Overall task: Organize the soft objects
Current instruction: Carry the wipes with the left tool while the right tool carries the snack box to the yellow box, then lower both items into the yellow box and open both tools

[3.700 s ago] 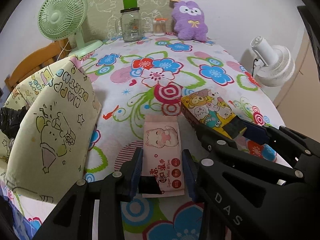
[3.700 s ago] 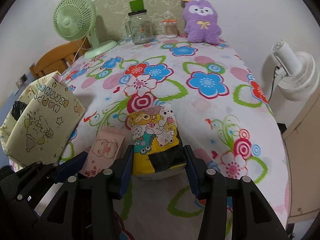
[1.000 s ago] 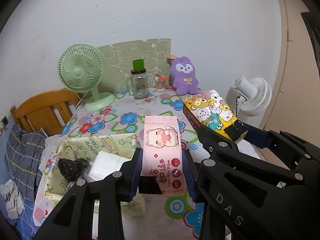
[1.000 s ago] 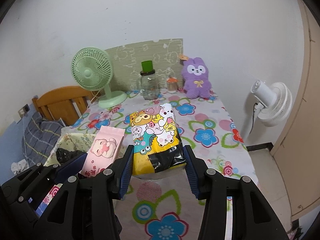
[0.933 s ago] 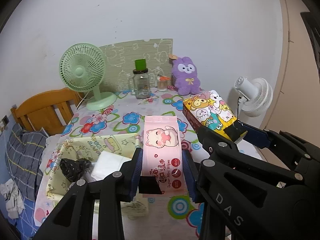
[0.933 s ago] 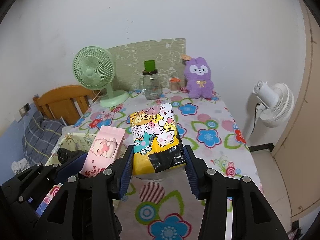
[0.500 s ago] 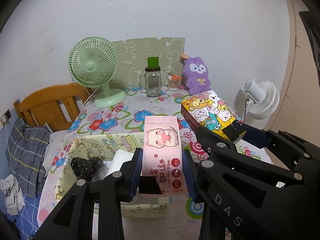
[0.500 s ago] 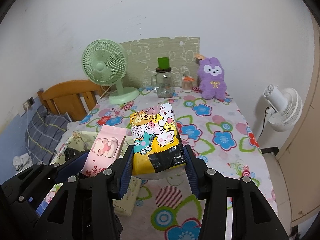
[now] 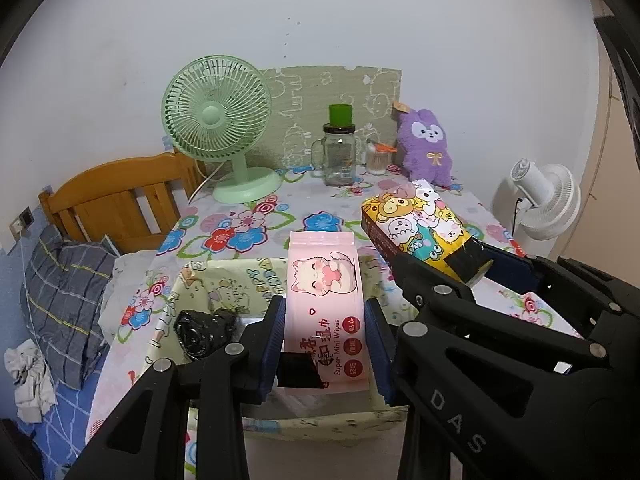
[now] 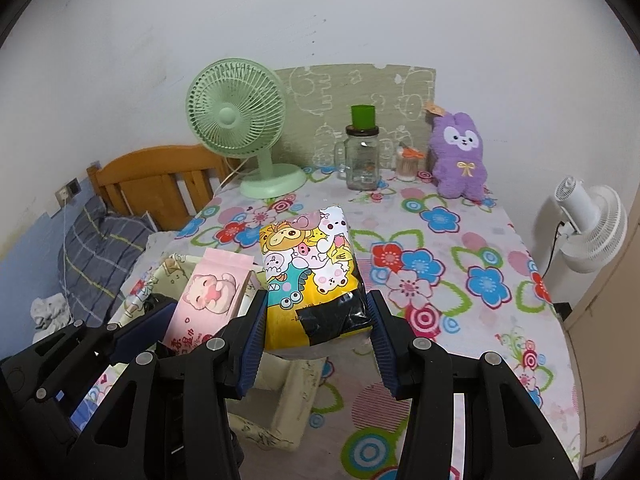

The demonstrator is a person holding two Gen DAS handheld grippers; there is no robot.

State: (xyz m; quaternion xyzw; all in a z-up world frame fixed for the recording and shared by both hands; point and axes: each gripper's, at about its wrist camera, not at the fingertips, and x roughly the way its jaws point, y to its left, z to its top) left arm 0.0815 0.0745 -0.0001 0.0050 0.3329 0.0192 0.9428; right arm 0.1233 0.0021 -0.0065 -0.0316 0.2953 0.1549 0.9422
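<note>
Left tongs (image 9: pixel 324 340) clamped on pink wet-wipes pack (image 9: pixel 325 304), held above pale yellow fabric storage bin (image 9: pixel 224 280). Right tongs (image 10: pixel 316 336) clamped on yellow cartoon-printed tissue pack (image 10: pixel 310 276), above floral-clothed surface (image 10: pixel 460 264) beside bin.

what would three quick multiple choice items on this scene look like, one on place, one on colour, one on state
1. Where is the pink wipes pack?
A. over the fabric bin
B. beside the purple plush
C. on the chair

2. What colour is the desk fan?
A. white
B. green
C. blue

3. How is the cartoon tissue pack held?
A. lying loose on the table
B. inside the bin
C. clamped in the right gripper

Answers: 1 A, the left gripper holds it above the bin's opening. 2 B, its cage and base are pale green. 3 C, both pads press its sides, off the table.
</note>
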